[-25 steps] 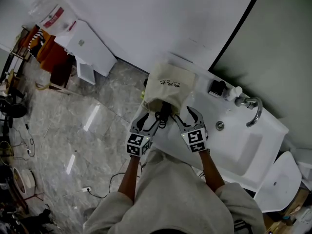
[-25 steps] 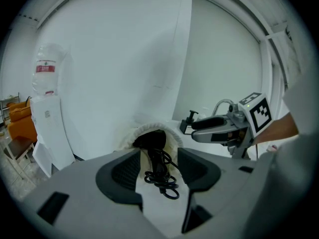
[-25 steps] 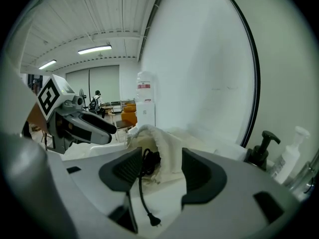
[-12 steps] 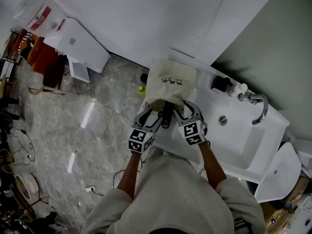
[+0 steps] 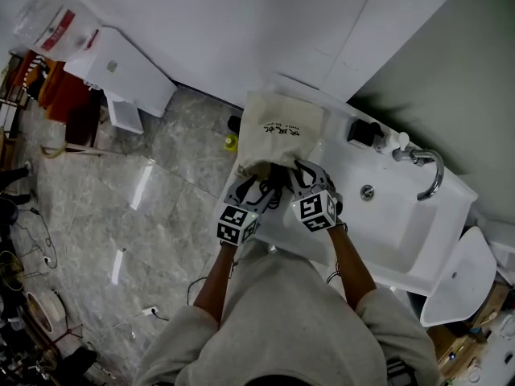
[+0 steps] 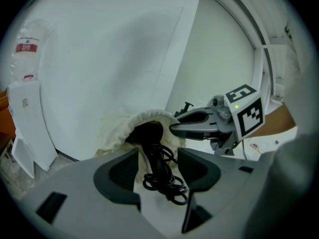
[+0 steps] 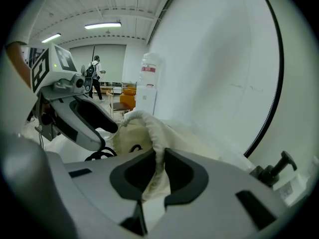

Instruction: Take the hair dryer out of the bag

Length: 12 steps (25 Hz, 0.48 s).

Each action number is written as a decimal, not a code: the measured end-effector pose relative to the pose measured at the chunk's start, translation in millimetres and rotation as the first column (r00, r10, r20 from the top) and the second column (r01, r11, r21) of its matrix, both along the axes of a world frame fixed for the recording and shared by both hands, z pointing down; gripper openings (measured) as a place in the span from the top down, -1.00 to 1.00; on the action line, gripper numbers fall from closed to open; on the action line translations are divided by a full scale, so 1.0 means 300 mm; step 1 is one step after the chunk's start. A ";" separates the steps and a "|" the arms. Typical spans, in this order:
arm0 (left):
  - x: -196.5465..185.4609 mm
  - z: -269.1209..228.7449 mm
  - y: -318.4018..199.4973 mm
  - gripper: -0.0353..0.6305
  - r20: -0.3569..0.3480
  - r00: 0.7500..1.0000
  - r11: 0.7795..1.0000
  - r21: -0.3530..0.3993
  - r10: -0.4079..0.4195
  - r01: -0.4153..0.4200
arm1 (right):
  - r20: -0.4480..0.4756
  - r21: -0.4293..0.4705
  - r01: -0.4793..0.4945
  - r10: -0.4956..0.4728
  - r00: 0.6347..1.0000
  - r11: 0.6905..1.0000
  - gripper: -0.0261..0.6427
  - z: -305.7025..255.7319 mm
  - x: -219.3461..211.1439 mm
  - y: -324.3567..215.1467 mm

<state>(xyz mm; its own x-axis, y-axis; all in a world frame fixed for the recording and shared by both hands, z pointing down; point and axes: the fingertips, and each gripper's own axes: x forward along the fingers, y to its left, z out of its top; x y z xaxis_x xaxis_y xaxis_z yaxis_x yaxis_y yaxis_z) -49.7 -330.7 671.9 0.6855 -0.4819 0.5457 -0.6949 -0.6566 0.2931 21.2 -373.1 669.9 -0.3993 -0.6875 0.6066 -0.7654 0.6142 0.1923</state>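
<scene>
A cream cloth bag (image 5: 282, 131) lies on the white counter (image 5: 278, 232) left of the sink. A black hair dryer (image 6: 148, 135) sticks out of the bag's mouth, its coiled cord (image 6: 167, 180) spilling onto the counter. My left gripper (image 6: 158, 156) is open, its jaws standing either side of the dryer's handle and cord without pressing. My right gripper (image 7: 159, 156) has just been closing and now pinches the bag's rolled rim (image 7: 149, 126) at the right of the mouth. In the head view the left gripper (image 5: 259, 186) and right gripper (image 5: 299, 172) sit side by side at the mouth.
The sink basin (image 5: 402, 219) and chrome tap (image 5: 428, 171) lie right of the bag, with a small black item (image 5: 362, 135) at the wall. The counter's left edge drops to a marble floor (image 5: 137, 207). A white cabinet (image 5: 121, 71) stands far left.
My right gripper moved in to the bag's mouth and its jaws shut on the rim. My left gripper sank closer around the dryer's cord, still open.
</scene>
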 end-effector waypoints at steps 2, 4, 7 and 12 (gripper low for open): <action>0.013 0.007 -0.003 0.20 -0.002 1.000 1.000 -0.011 0.009 -0.009 | -0.005 0.001 0.003 -0.003 1.000 1.000 0.82 -0.005 0.003 0.000; 0.025 0.010 -0.009 0.20 -0.008 1.000 1.000 -0.022 0.010 -0.010 | -0.011 0.007 0.009 -0.009 1.000 1.000 0.84 -0.016 0.006 -0.001; 0.051 0.014 -0.017 0.19 -0.021 1.000 0.999 -0.043 0.013 -0.014 | -0.013 0.012 0.024 -0.023 1.000 1.000 0.85 -0.032 0.005 -0.006; 0.093 0.021 -0.053 0.15 -0.012 1.000 0.998 -0.063 0.015 -0.016 | -0.008 0.019 0.031 -0.031 1.000 0.999 0.85 -0.051 0.007 -0.008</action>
<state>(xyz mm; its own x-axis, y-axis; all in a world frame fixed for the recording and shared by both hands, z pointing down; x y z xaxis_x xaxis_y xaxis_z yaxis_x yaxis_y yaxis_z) -21.8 -346.6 678.3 0.6992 -0.4357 0.5668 -0.6811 -0.6471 0.3427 23.2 -375.4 654.8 -0.4159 -0.6866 0.5963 -0.7448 0.6334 0.2099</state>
